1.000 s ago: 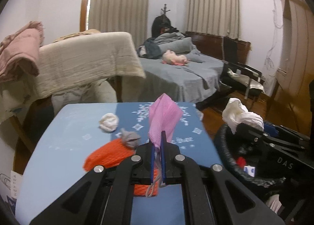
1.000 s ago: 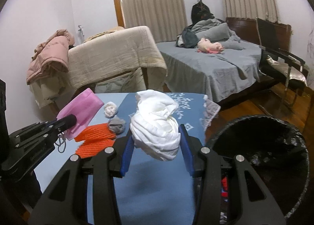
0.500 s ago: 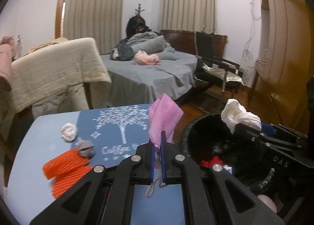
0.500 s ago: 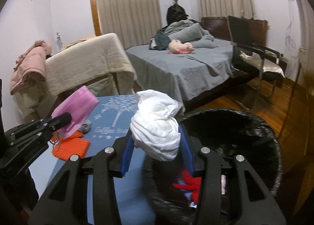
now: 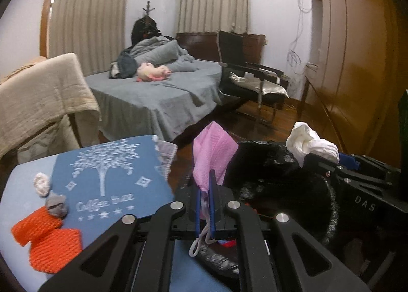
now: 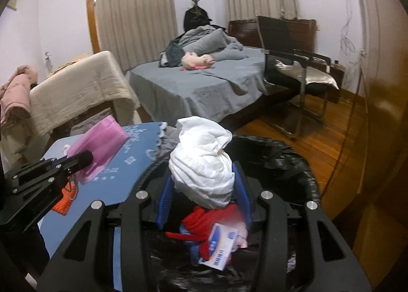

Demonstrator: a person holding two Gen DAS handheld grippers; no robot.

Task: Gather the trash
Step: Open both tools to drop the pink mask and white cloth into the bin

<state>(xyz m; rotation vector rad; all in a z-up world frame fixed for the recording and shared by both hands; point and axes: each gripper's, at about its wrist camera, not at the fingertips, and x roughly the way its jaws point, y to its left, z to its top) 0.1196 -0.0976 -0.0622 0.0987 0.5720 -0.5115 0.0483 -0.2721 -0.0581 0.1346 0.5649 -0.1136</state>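
My left gripper [image 5: 205, 185] is shut on a pink face mask [image 5: 211, 149] and holds it above the table edge beside the black trash bin [image 5: 280, 164]. My right gripper [image 6: 201, 185] is shut on a crumpled white tissue wad [image 6: 204, 162] and holds it over the open bin [image 6: 280, 154]. The bin holds red scraps and a small carton [image 6: 219, 243]. On the blue table [image 5: 25, 174] lie an orange foam net [image 5: 48, 236], a grey wad [image 5: 56, 205] and a white wad [image 5: 42, 183].
A blue printed mat [image 5: 107, 180] covers the table top. A bed with grey sheets [image 6: 199, 88] stands behind. A black chair [image 6: 293, 62] stands on the wooden floor at the right. A beige-covered chair [image 5: 38, 98] stands left of the bed.
Both grippers have swung right from over the table toward the bin. The white wad is now over the bin's opening. The pink mask is now at the table's right edge.
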